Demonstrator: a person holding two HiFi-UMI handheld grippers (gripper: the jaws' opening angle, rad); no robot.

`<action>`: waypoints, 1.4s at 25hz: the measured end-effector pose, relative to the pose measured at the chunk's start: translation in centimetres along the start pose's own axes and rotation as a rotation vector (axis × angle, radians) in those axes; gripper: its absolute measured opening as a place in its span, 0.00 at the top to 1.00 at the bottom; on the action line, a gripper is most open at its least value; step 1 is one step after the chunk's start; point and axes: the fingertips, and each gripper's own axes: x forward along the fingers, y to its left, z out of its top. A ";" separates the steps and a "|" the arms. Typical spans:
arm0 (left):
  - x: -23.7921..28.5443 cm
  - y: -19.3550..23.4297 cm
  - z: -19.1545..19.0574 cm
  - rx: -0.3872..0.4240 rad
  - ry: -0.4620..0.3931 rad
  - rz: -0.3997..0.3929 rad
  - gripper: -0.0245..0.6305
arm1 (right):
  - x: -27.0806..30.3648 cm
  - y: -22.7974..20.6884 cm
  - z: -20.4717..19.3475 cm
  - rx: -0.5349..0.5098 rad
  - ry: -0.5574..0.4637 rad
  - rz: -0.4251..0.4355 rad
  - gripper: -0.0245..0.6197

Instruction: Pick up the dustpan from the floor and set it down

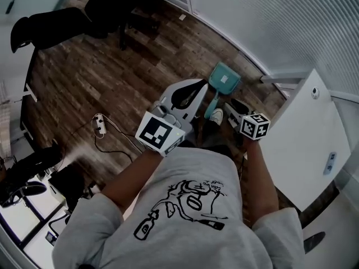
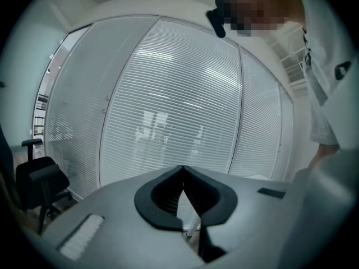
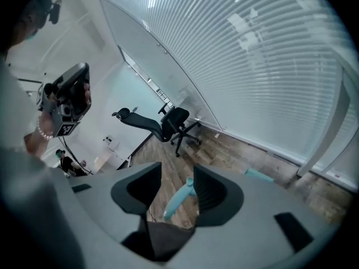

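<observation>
The teal dustpan (image 1: 225, 78) rests on the wooden floor by the glass wall, its handle (image 1: 215, 101) pointing back toward my feet. My right gripper (image 1: 234, 109) hangs just right of the handle. In the right gripper view its jaws (image 3: 171, 192) stand wide apart. The teal handle (image 3: 178, 199) shows in the gap close to the right jaw, with floor visible beside it and no pad pressing on it. A bit of the pan (image 3: 258, 175) peeks past that jaw. My left gripper (image 1: 193, 91) is held left of the dustpan, its jaws (image 2: 182, 170) meeting at the tips with nothing between.
Black office chairs (image 1: 84, 15) stand at the far left, one also in the right gripper view (image 3: 162, 122). A power strip (image 1: 100, 125) with cable lies on the floor. A white panel (image 1: 314, 139) is at my right. The wall of blinds (image 1: 269, 21) closes the far side.
</observation>
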 end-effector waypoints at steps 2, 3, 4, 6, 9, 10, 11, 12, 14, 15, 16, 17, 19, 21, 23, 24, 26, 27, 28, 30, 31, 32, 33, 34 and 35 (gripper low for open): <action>-0.1 0.0 0.5 0.003 -0.007 0.005 0.96 | -0.9 0.9 1.3 -0.057 -0.017 -0.017 0.70; -0.2 0.1 0.7 0.005 -0.011 0.007 0.96 | -1.4 1.5 2.1 -0.084 -0.028 -0.024 0.70; -0.4 0.2 1.0 0.006 -0.015 0.009 0.96 | -1.8 2.1 2.9 -0.111 -0.041 -0.031 0.70; -0.6 0.3 1.6 0.005 -0.024 0.013 0.96 | -2.8 3.3 4.5 -0.173 -0.064 -0.050 0.74; -0.9 0.4 2.5 0.004 -0.043 0.015 0.96 | -4.2 5.1 6.9 -0.266 -0.099 -0.085 0.78; -1.0 0.4 2.8 0.006 -0.048 0.016 0.96 | -4.7 5.7 7.7 -0.294 -0.112 -0.094 0.79; -1.1 0.4 3.1 0.008 -0.051 0.017 0.96 | -5.2 6.4 8.6 -0.319 -0.124 -0.101 0.79; -1.3 0.4 3.3 0.010 -0.053 0.018 0.96 | -5.7 7.1 9.4 -0.342 -0.138 -0.108 0.79; -1.4 0.5 3.8 0.012 -0.056 0.023 0.96 | -6.6 8.4 11.1 -0.383 -0.165 -0.123 0.79; -1.4 0.5 4.0 0.011 -0.058 0.024 0.96 | -7.2 9.0 12.0 -0.402 -0.179 -0.131 0.80; -1.4 0.6 4.2 0.011 -0.060 0.025 0.96 | -7.7 9.6 12.8 -0.418 -0.193 -0.141 0.80; -1.5 0.5 4.5 0.011 -0.064 0.027 0.96 | -8.3 10.2 13.5 -0.435 -0.206 -0.151 0.80; -1.5 0.4 5.2 0.014 -0.075 0.030 0.96 | -9.6 11.6 15.1 -0.474 -0.235 -0.171 0.81; -1.5 0.4 5.9 0.020 -0.087 0.031 0.96 | -10.8 13.1 16.9 -0.508 -0.269 -0.182 0.82; -1.5 0.3 6.6 0.025 -0.095 0.026 0.96 | -11.9 14.6 18.7 -0.535 -0.305 -0.190 0.83; -1.5 0.2 7.0 0.026 -0.098 0.023 0.96 | -12.5 15.3 19.6 -0.547 -0.320 -0.196 0.83; -1.5 0.0 7.6 0.025 -0.103 0.017 0.96 | -13.5 16.4 21.2 -0.566 -0.340 -0.211 0.84; -1.4 -0.1 7.8 0.025 -0.106 0.014 0.96 | -14.0 16.9 21.8 -0.574 -0.347 -0.219 0.85; -1.4 -0.2 8.1 0.025 -0.108 0.012 0.96 | -14.4 17.3 22.4 -0.582 -0.356 -0.228 0.85; -1.3 -0.4 8.4 0.024 -0.110 0.012 0.96 | -15.3 18.1 23.4 -0.599 -0.378 -0.246 0.85; -1.3 -0.5 8.6 0.024 -0.112 0.013 0.96 | -15.8 18.5 23.9 -0.604 -0.392 -0.255 0.86; -1.3 -0.5 8.9 0.025 -0.114 0.014 0.96 | -16.2 18.9 24.4 -0.608 -0.406 -0.261 0.86; -1.3 -0.5 9.1 0.026 -0.118 0.016 0.96 | -16.6 19.3 24.8 -0.613 -0.419 -0.263 0.87; -1.4 -0.6 9.4 0.029 -0.122 0.018 0.96 | -17.0 19.8 25.1 -0.618 -0.429 -0.262 0.87; -1.5 -0.6 9.8 0.031 -0.127 0.019 0.96 | -17.4 20.3 25.5 -0.626 -0.435 -0.259 0.88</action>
